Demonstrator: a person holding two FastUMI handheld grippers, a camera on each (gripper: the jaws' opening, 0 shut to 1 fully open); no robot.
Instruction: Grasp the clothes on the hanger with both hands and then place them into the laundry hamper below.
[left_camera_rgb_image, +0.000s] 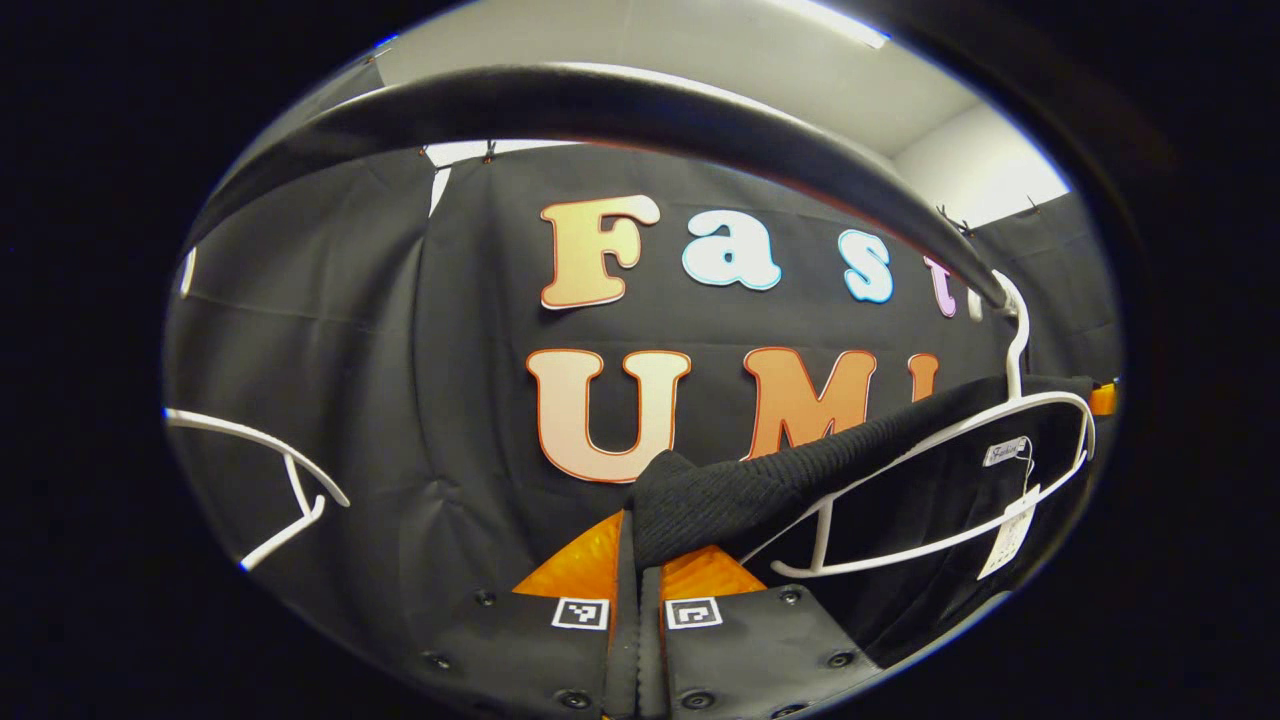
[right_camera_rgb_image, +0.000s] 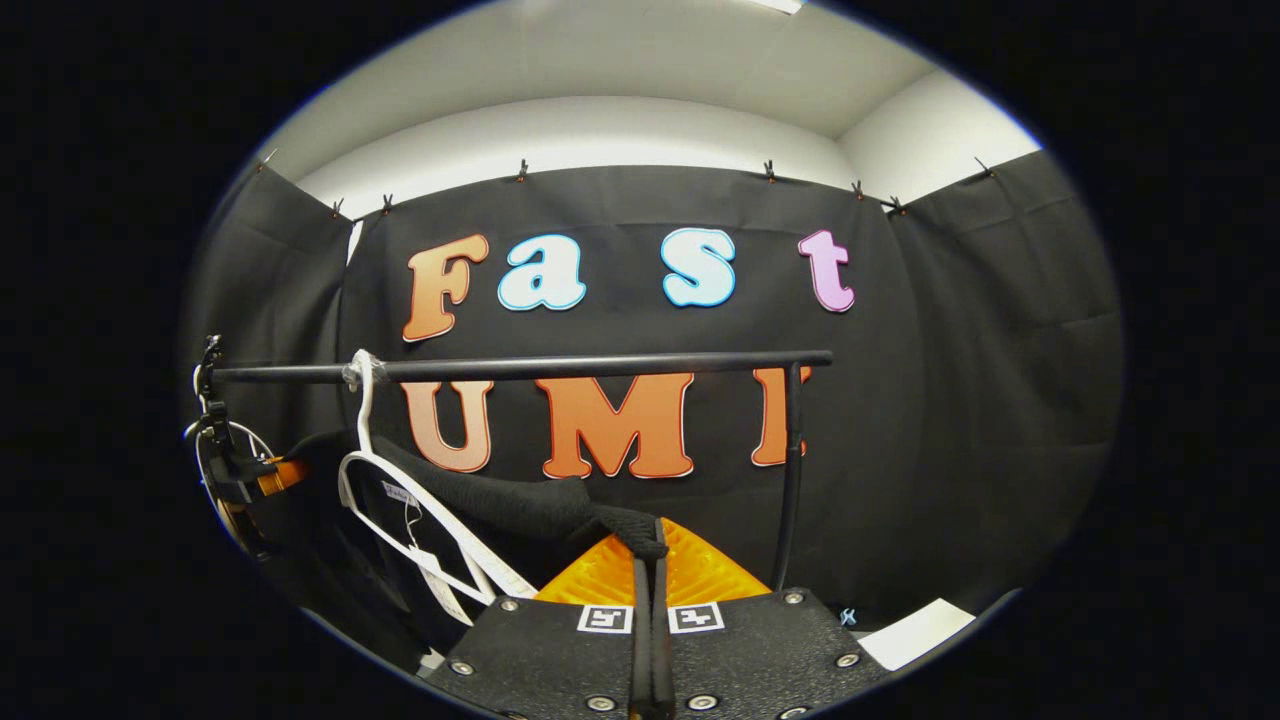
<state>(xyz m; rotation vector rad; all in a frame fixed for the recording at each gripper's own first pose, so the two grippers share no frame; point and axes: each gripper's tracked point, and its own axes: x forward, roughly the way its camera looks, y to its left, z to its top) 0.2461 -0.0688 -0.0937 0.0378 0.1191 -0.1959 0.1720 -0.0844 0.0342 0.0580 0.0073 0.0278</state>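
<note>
A black knit garment (left_camera_rgb_image: 720, 490) hangs on a white hanger (left_camera_rgb_image: 930, 500) hooked over the black rail (left_camera_rgb_image: 600, 100). My left gripper (left_camera_rgb_image: 637, 560) is shut on the near shoulder of the garment, with the cloth bunched between its fingertips. In the right gripper view the same garment (right_camera_rgb_image: 500, 500) drapes over the hanger (right_camera_rgb_image: 400, 510) under the rail (right_camera_rgb_image: 560, 367). My right gripper (right_camera_rgb_image: 650, 555) is shut on its other shoulder. The other gripper (right_camera_rgb_image: 250, 480) appears small at the far left, beyond the hanger. The garment's lower part is hidden.
A second, bare white hanger (left_camera_rgb_image: 290, 480) hangs to the left in the left gripper view. A paper tag (left_camera_rgb_image: 1010, 535) dangles inside the garment's neck. The rack's upright post (right_camera_rgb_image: 790, 470) stands right of my right gripper, with a white sheet (right_camera_rgb_image: 920, 625) low beyond it.
</note>
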